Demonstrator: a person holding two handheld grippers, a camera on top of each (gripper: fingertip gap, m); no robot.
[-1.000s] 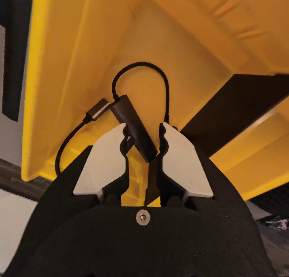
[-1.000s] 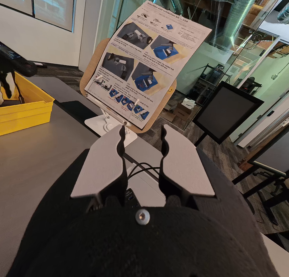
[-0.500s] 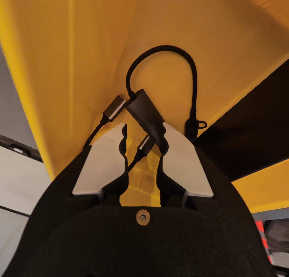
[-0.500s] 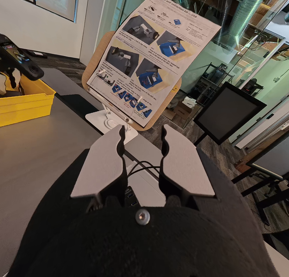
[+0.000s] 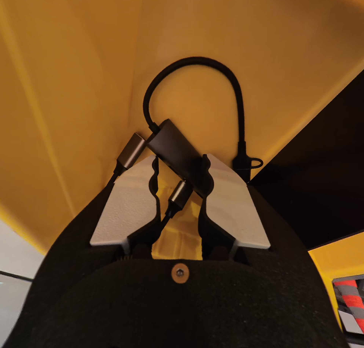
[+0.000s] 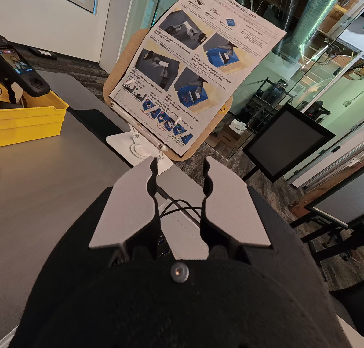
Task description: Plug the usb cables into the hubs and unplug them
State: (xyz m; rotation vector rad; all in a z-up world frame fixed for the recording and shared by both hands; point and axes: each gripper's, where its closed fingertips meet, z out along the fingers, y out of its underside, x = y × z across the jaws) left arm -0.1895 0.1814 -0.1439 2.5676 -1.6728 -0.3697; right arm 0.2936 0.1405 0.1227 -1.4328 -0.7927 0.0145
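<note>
- The left gripper (image 5: pixel 180 173) reaches down into the yellow plastic bin (image 5: pixel 82 67), its white fingers spread. The slim dark grey metal hub (image 5: pixel 173 151) lies slanted between the fingertips at the frame's centre; contact with the right-hand finger looks likely, but I cannot tell for sure.
- Two grey metal-shelled plugs sit in the hub: one (image 5: pixel 131 151) at its upper left end, one (image 5: pixel 180 194) low in the gap between the fingers. The hub's own braided black cable (image 5: pixel 197 61) arches above it to a black connector (image 5: pixel 242 161) at the right.
- Judged by looks, the hub is light, rigid and smooth, so it may slip or swivel; the long flat sides, clear of both plugs, seem the best hold. The cables are limp and will drag along.
- Bin walls crowd the left and top of the frame; a black panel (image 5: pixel 315 161) closes the right. Straight up is the open way.
- The right gripper (image 6: pixel 179 176) hangs spread and empty above the grey table (image 6: pixel 49 181), with another hub (image 6: pixel 163 246), blue-ported, just beneath it. A paper instruction sheet on a stand (image 6: pixel 197 73) fills the upper centre.
</note>
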